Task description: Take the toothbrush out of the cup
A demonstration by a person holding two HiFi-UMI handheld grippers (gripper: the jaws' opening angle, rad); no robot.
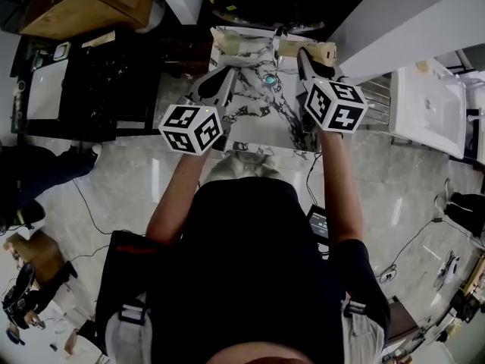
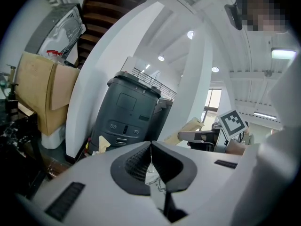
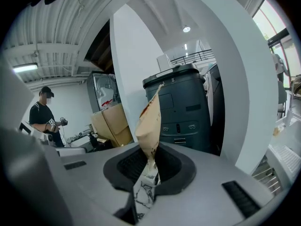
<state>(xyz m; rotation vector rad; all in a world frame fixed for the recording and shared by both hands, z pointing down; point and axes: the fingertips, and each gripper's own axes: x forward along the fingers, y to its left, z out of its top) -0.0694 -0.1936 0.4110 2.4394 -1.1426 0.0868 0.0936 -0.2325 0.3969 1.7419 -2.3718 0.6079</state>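
Note:
In the head view both grippers hover over a marble-patterned tabletop (image 1: 254,131). My right gripper (image 1: 300,51) is shut on a tan paper packet (image 1: 309,51) that lies crosswise at its tips. In the right gripper view the packet (image 3: 149,121) stands up from between the jaws (image 3: 149,163), pinched at its lower end. My left gripper (image 1: 229,73) is shut with nothing in it, and its pads (image 2: 141,161) meet in the left gripper view. A small teal round object (image 1: 269,80) sits on the table between the grippers. I cannot make out a toothbrush or a cup as such.
A dark grey bin-like unit (image 3: 181,109) and a white column (image 3: 136,69) stand ahead. Cardboard boxes (image 1: 83,6) are at the far left and a white sink (image 1: 428,105) is at the right. Another person (image 3: 44,117) stands off to the side. Cables lie on the floor.

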